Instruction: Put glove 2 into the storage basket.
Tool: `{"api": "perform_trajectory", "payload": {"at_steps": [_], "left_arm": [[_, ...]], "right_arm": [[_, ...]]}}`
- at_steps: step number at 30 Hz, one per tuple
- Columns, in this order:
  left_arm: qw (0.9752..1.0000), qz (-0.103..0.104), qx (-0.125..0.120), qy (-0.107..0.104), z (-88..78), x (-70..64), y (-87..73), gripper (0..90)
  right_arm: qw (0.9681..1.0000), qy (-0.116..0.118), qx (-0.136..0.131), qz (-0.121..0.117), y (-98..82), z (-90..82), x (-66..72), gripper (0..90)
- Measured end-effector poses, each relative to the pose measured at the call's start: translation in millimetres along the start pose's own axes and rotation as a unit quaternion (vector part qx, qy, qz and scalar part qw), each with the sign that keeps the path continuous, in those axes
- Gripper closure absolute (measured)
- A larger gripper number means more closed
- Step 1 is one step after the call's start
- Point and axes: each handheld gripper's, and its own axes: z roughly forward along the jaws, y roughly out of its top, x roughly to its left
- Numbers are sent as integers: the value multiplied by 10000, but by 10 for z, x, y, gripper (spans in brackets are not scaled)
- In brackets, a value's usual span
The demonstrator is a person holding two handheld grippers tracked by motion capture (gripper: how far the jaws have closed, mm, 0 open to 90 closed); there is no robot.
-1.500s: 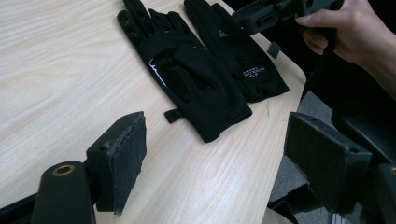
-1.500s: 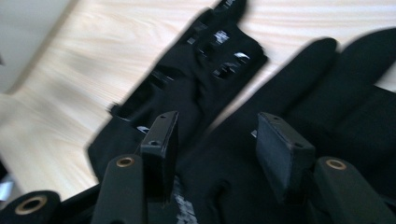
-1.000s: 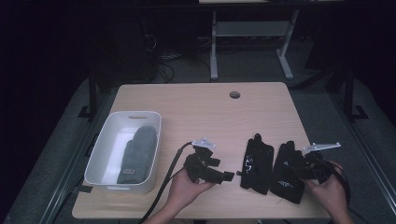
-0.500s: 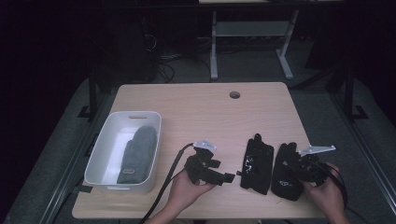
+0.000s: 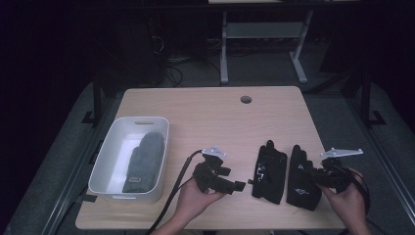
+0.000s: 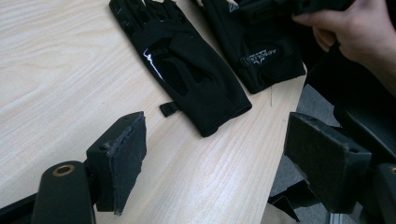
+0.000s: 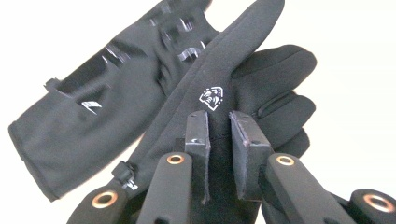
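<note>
At the table's near edge, the right gripper [image 7: 218,154] pinches a fold of the right-hand black glove [image 5: 302,178], its jaws having just been closing and now nearly together on the fabric, seemingly ready to lift it toward the white bin [image 5: 110,159], where a grey mitten [image 5: 144,161] already lies. The left gripper [image 5: 240,185] hovers with jaws wide apart, aimed at the second black glove [image 6: 187,70], apparently waiting its turn. A second earlier the right jaws stood wider over the same glove
</note>
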Motion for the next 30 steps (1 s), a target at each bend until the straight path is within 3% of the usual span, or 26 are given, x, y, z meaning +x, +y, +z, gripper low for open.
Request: {"api": "perform_trajectory", "payload": {"at_steps": [10,21,30], "left_arm": [[10000,-6,-47,14,-39,14,-12,211],[10000,-49,-60,27,-76,49,-49,211],[9999,-83,-65,29,-82,63,-72,212]], "right_arm": [[9992,240,-311,-98,337,-26,266,771],[9991,395,-146,21,545,291,482,761],[9994,318,97,37,485,527,584,685]]}}
